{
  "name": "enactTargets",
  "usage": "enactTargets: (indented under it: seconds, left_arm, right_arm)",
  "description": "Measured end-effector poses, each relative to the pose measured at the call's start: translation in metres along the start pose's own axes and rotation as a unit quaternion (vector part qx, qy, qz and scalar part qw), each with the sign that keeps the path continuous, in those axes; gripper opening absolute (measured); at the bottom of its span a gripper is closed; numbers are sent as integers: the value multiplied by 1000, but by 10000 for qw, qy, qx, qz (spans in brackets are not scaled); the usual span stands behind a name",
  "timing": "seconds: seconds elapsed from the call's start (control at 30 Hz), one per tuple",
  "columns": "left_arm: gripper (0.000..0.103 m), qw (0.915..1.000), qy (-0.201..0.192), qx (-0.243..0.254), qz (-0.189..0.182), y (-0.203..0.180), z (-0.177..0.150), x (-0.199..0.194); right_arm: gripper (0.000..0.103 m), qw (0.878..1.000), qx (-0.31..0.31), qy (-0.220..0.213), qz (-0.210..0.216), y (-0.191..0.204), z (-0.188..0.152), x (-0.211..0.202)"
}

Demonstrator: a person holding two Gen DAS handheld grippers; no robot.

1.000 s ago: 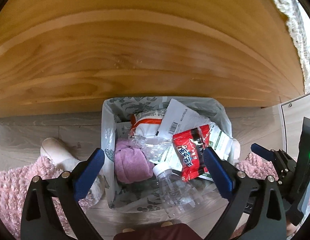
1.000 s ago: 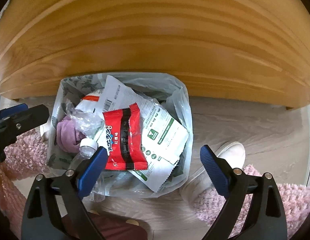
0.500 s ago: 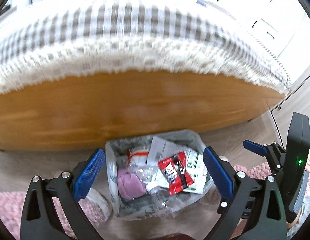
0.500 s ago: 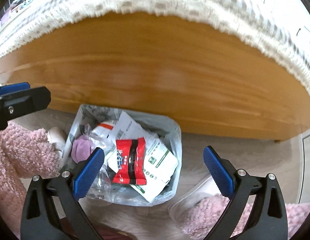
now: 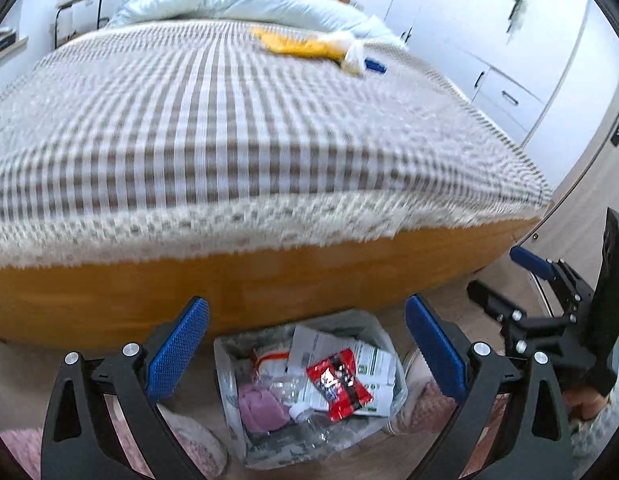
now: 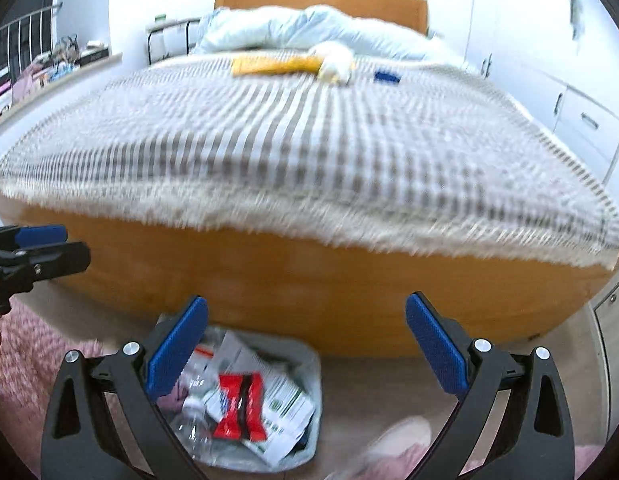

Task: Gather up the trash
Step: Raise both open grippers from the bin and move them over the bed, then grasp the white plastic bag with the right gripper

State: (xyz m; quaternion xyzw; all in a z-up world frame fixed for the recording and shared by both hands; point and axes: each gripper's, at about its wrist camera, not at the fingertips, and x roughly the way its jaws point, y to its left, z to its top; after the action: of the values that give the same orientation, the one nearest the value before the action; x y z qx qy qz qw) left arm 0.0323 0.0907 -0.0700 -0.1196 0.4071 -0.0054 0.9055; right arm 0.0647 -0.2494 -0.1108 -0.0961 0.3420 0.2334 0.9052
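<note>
My jaws are standing spread wide on both my left gripper (image 5: 307,344) and my right gripper (image 6: 307,342), gripping nothing. Below them the trash bin (image 5: 229,364) is sitting on the floor against the wooden bed frame (image 5: 269,280), holding a red wrapper (image 5: 339,384). A yellow item (image 6: 269,65) is lying on the checkered bedspread (image 5: 189,128).

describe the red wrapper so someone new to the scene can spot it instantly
Find the wooden bed; on the floor at its foot stands a plastic-lined trash bin. The red wrapper lies on top of the pile inside, over white printed packaging. It is the only bright red item with a black band.
</note>
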Motion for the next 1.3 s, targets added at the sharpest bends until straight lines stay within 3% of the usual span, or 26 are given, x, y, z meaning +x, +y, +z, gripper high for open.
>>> enactTargets:
  seconds: [0.4,0.73,1.0,1.3]
  left_arm:
    - [95,9964,-851,6,-2,7,53,-18]
    - [95,9919,-1266,-35,-84,6,100,-11]
    - [95,9852,-1710,-85,-3,2,152,1]
    - [95,9785,-2034,-323,-88,5,202,14]
  right_arm:
    - [95,9912,393,-1242,-252,-40,51,-16]
    - [95,9837,413,-1687,-457,-57,89,0]
    - [95,9707,663,-2236,-578,-67,134,9]
    - [95,9671,807,-2315,-673,-73,179,38]
